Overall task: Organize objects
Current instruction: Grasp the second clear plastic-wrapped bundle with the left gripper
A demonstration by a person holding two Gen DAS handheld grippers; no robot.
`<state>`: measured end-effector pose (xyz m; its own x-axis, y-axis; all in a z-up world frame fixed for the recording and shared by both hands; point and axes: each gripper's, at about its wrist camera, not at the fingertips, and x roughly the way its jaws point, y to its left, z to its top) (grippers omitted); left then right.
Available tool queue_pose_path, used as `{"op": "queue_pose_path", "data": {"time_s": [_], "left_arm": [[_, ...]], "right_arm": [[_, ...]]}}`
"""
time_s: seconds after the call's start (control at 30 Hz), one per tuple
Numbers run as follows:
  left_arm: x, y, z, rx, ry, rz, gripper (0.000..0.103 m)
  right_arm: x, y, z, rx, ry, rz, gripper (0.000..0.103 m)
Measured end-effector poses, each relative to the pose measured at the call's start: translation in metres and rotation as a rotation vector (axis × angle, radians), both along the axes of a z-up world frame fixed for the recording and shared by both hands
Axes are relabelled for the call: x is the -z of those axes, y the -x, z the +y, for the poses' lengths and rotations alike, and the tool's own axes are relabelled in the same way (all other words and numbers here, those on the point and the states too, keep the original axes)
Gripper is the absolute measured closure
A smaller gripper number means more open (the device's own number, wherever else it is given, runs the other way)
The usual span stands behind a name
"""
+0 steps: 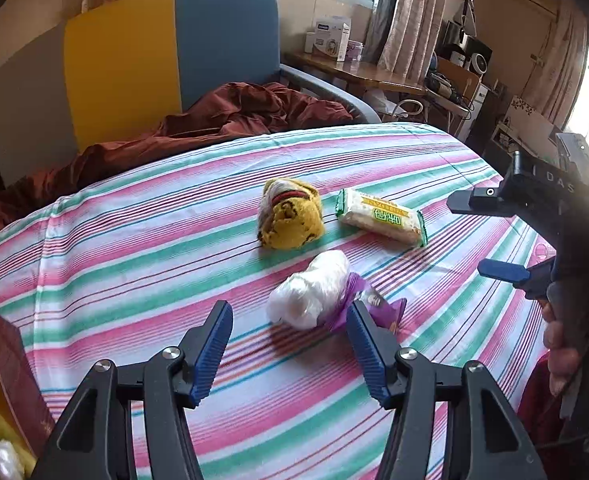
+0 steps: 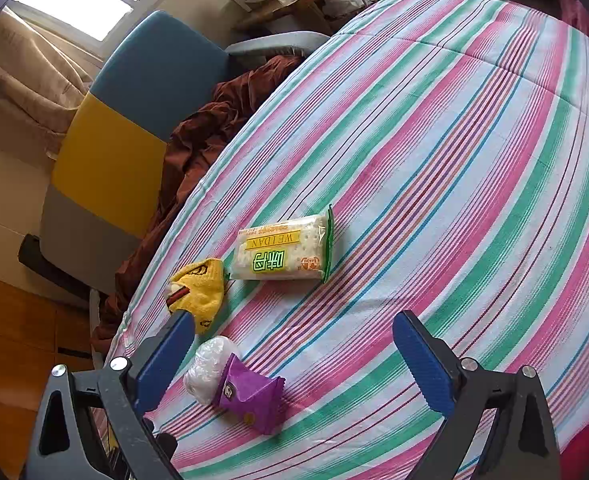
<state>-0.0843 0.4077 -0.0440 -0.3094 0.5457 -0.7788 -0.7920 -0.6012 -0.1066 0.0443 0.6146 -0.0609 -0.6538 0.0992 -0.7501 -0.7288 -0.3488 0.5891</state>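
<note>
Several items lie on a striped bedsheet. A yellow plush toy sits beside a cracker pack. Nearer lies a white plastic bundle, touching a purple packet. My left gripper is open just short of the bundle, with nothing between its fingers. The right gripper hovers wide open at the right edge. In the right wrist view, the right gripper stands open above the purple packet and the bundle, touching neither. Beyond lie the cracker pack and the toy.
A dark red box stands at the lower left. A rust-brown blanket is piled past the bed's far edge against a yellow and blue chair. A cluttered wooden desk stands behind.
</note>
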Motion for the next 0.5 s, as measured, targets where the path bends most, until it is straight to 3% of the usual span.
{"op": "queue_pose_path", "data": {"time_s": [0.3,0.33,0.37,0.43,0.5], "left_arm": [[0.032,0.021,0.056,0.042,0.053,-0.060,0.044],[0.038,0.025,0.058,0.027,0.063,-0.071,0.049],[0.044,0.030,0.057,0.007,0.066,-0.098,0.064],[0.051,0.040,0.044,-0.045,0.018,-0.170,0.069],[0.051,0.040,0.029,-0.074,-0.015,-0.178,0.070]], "right_arm": [[0.006,0.006,0.000,-0.021,0.024,-0.008,0.003],[0.006,0.007,0.000,-0.023,0.024,-0.010,0.003],[0.006,0.008,0.000,-0.027,0.023,-0.014,0.003],[0.007,0.009,0.000,-0.034,0.017,-0.024,0.003],[0.007,0.011,0.000,-0.045,0.015,-0.023,0.003]]}}
